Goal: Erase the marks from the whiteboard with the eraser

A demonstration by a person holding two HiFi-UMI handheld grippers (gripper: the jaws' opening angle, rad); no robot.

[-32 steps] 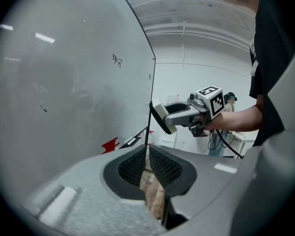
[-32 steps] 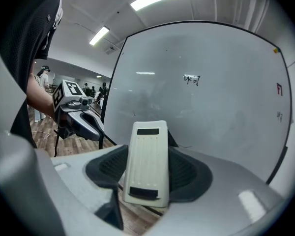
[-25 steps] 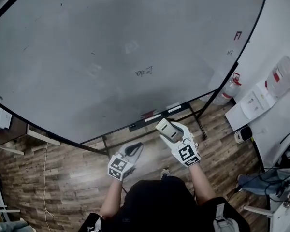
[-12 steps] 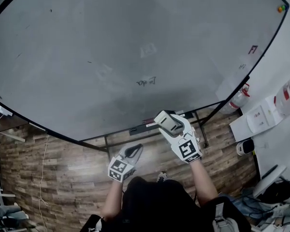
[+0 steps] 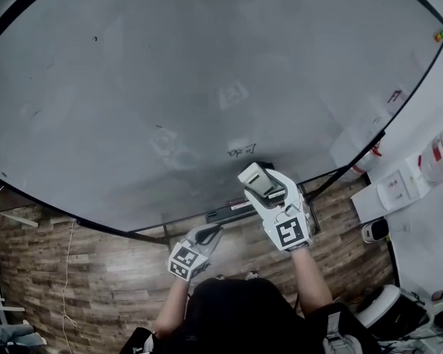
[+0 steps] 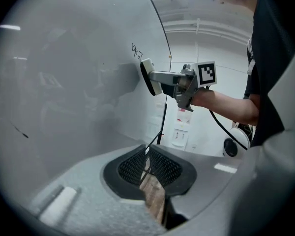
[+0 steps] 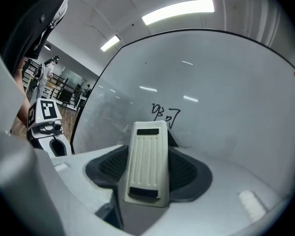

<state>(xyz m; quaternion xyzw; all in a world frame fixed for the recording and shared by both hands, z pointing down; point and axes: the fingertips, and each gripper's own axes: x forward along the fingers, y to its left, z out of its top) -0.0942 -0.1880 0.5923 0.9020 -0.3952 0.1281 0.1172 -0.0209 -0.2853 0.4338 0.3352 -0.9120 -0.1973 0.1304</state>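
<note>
A large whiteboard (image 5: 170,72) fills the head view, with a small black scribble (image 5: 243,151) low on it. My right gripper (image 5: 260,183) is shut on a white ribbed eraser (image 7: 147,162), held just below the scribble (image 7: 165,113) and close to the board. In the left gripper view the eraser (image 6: 148,76) nearly touches the board under the mark (image 6: 136,50). My left gripper (image 5: 207,234) hangs lower, near the board's bottom edge, jaws closed with nothing between them (image 6: 148,165).
The board's black frame and tray (image 5: 229,212) run along its lower edge above a wooden floor (image 5: 81,271). A white cabinet with papers (image 5: 399,186) and a water bottle (image 5: 439,153) stand at the right. Fainter small marks (image 5: 395,94) sit near the board's right edge.
My right gripper has carried the eraser up toward the scribble, and the head view has shifted so the board sits lower. The left gripper stays low and shut.
</note>
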